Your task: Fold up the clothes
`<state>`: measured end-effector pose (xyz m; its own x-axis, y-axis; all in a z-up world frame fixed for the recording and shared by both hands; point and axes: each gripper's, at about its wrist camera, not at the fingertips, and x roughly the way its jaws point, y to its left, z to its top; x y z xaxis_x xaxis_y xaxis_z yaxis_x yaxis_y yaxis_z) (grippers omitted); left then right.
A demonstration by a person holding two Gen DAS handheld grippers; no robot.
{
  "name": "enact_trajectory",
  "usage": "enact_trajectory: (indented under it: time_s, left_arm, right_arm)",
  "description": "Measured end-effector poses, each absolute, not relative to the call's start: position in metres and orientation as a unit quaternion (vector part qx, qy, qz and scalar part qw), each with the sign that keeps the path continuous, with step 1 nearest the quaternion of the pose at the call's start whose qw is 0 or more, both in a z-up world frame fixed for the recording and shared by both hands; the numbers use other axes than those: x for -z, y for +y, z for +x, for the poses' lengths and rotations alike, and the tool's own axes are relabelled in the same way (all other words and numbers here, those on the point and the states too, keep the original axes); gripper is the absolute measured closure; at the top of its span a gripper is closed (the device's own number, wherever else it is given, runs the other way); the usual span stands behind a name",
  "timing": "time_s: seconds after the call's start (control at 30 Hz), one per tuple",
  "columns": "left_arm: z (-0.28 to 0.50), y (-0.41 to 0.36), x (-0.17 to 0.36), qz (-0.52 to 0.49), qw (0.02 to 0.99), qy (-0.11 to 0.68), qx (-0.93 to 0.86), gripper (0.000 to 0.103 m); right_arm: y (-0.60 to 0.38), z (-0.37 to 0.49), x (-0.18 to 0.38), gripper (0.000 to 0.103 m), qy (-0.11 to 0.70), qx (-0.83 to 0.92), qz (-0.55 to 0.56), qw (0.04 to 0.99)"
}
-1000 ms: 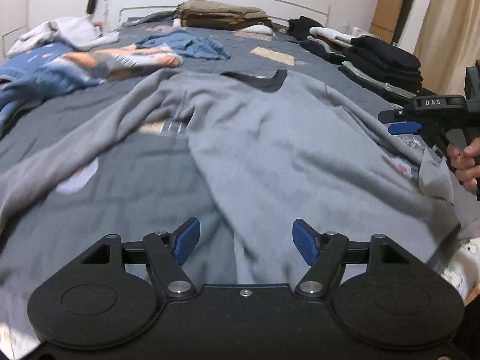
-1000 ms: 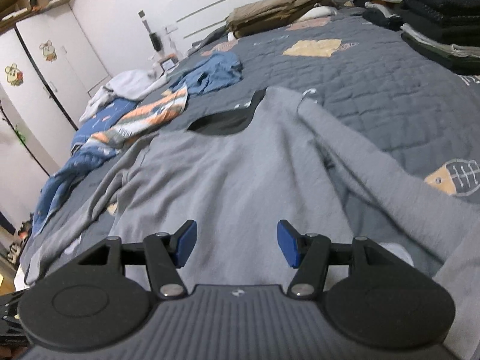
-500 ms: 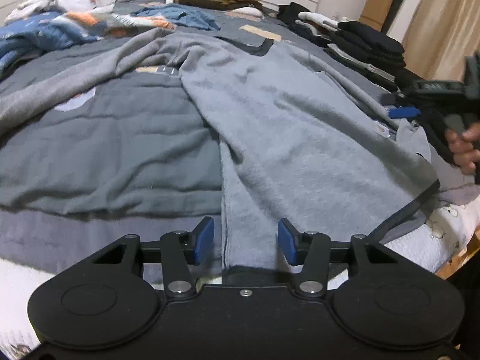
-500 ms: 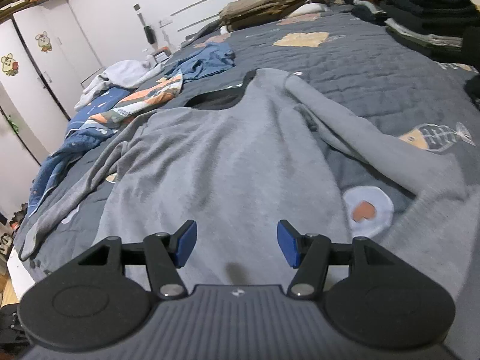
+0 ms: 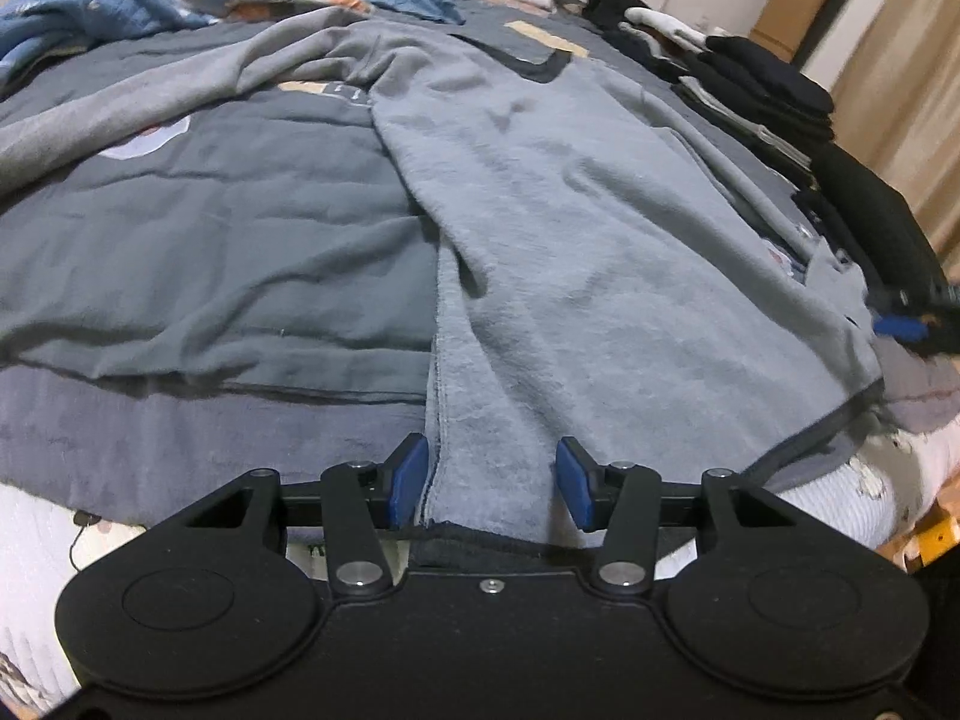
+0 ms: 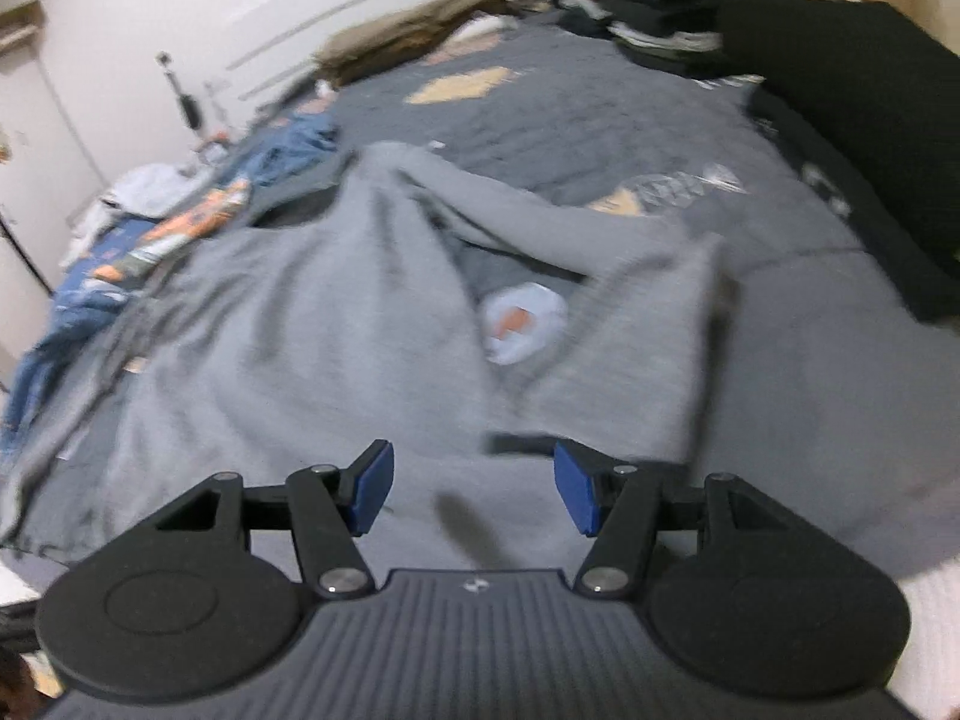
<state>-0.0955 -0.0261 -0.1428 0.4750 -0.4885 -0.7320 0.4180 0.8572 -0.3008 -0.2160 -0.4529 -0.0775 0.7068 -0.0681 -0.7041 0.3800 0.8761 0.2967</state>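
One dark-grey quilted bed (image 5: 198, 252), cream walls (image 6: 150, 12).

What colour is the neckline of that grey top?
Black, or very dark, neckline on the light grey top; clearest in the left wrist view.

White wall (image 6: 150, 12), beige curtain (image 5: 900, 60)

My big light-grey fleece sweatshirt (image 5: 576, 228) lies spread on the dark grey quilted bedspread (image 5: 198, 252), dark collar at the far end, sleeves flung out sideways, dark-trimmed hem at the near edge.
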Motion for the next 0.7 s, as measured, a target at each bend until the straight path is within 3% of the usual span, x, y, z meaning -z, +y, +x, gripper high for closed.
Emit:
enact_trajectory:
  time_s: [0.23,0.3,0.4,0.43,0.5,0.57,0.7]
  left_arm:
    - [-0.092,-0.032,0.146,-0.052,0.849,0.456,0.260,0.057]
    - [-0.092,-0.034,0.146,-0.056,0.847,0.457,0.267,0.077]
    - [-0.092,-0.033,0.145,-0.071,0.842,0.459,0.273,0.092]
    - [-0.093,-0.031,0.142,-0.076,0.842,0.458,0.275,0.093]
    - [-0.095,-0.026,0.136,-0.085,0.841,0.454,0.281,0.095]
    - [-0.097,-0.021,0.130,-0.095,0.841,0.450,0.286,0.097]
    - [-0.097,-0.001,0.103,-0.095,0.847,0.434,0.291,0.098]
  right_arm:
    - [-0.468,-0.227,0.099,0.045,0.399,0.168,0.199,0.879]
    - [-0.471,-0.228,0.106,0.044,0.410,0.172,0.197,0.874]
    - [-0.474,-0.227,0.118,0.044,0.431,0.168,0.206,0.863]
    - [-0.475,-0.227,0.121,0.044,0.432,0.165,0.212,0.861]
    - [-0.473,-0.231,0.122,0.052,0.423,0.161,0.223,0.863]
    - [-0.474,-0.235,0.122,0.091,0.418,0.148,0.249,0.861]
    - [-0.474,-0.248,0.112,0.095,0.393,0.111,0.321,0.854]
